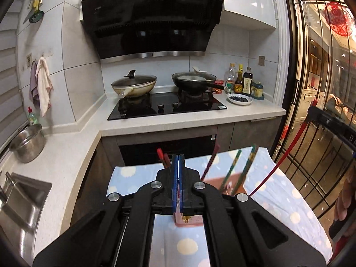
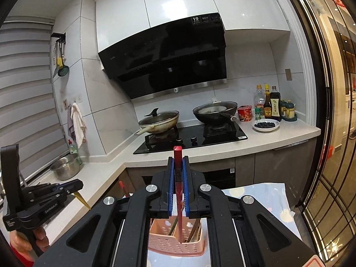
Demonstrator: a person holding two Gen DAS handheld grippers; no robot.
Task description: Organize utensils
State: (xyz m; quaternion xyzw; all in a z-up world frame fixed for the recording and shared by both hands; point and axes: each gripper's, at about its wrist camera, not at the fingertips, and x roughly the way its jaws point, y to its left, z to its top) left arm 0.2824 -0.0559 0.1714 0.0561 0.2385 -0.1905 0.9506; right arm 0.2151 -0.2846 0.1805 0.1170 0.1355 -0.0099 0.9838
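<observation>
The right hand-held gripper is clenching a red chopstick standing in the pink basket; the left hand-held gripper is clenching chopsticks.

Matte black plastic left gripper with two slim blue-padded fingers, each set in an angular black carrier. Four round silver screw heads across the black linkage arms behind the fingers, long slots cut through the outer arms. Same build on the matte black plastic right gripper: blue pads, silver screws either side of the fingers. Seen left of those fingers, the left unit's side: black handle with small white lettering, upright black bracket above it. Bare-skinned hand on that handle, red sleeve edge just below.
</observation>
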